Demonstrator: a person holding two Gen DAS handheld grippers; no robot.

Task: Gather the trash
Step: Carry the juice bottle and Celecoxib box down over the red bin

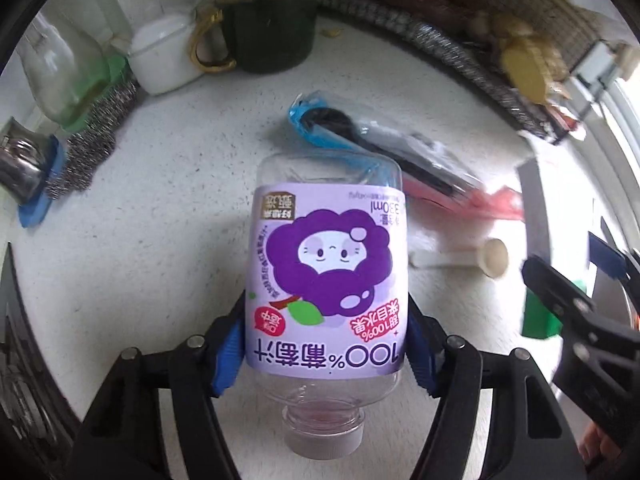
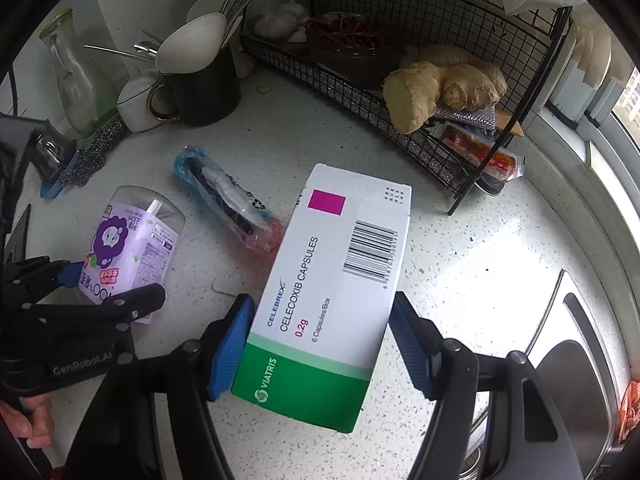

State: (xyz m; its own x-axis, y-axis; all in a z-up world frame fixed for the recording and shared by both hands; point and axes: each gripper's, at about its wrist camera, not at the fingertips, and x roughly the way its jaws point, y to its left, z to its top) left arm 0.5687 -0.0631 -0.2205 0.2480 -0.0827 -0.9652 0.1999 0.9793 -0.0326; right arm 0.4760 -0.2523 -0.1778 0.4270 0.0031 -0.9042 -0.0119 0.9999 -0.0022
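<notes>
Black gripper [image 1: 326, 344], ribbed blue pads [image 1: 228, 356].

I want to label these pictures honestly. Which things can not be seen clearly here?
- Left wrist view: the right gripper and the green box end are blurred and cut by the picture edge.
- Left wrist view: the wire rack contents are blurred.
- Right wrist view: the medicine box hides the counter beneath; a white scoop does not show.
- Right wrist view: the left gripper covers the juice bottle neck.
</notes>
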